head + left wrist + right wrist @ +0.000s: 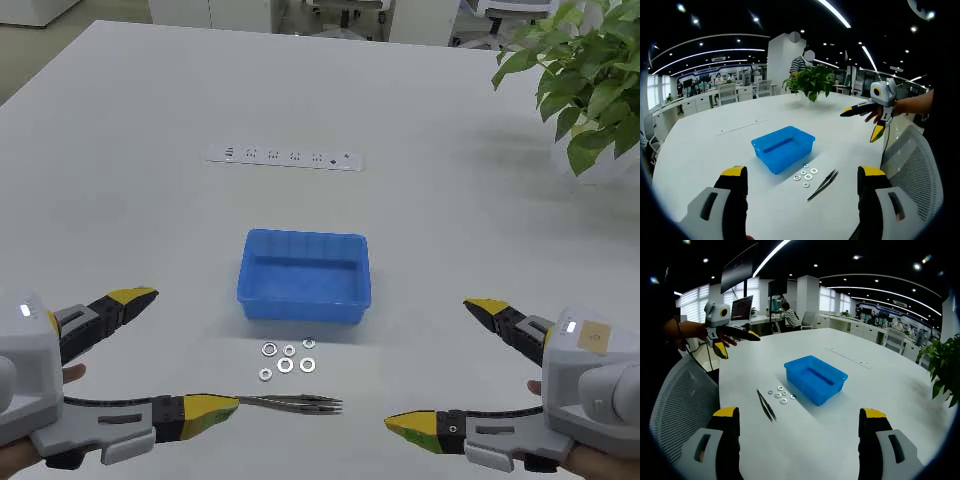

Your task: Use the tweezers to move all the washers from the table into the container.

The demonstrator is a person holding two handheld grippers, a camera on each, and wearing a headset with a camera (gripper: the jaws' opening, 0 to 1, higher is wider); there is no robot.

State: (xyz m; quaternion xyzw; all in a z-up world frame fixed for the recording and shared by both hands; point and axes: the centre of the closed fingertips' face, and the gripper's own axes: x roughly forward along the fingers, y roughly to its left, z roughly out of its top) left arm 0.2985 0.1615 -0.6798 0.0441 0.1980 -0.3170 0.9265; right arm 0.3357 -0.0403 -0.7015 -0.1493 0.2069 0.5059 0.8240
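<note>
While your left gripper [190, 348] and right gripper [430, 362] hang wide open and empty, the tweezers [295, 403] lie untouched on the table [150, 200].
Between tweezers and container [300, 302] sit the washers [287, 358]; clamp the tweezers off-centre and they may twist, scattering them.

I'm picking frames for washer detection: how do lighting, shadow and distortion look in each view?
Head view: even soft light, washers sharp, a faint shadow along the blue container on its near side. Left gripper view: strong fisheye curving, washers tiny but distinct. Right gripper view: same curving, tweezers crisp.
</note>
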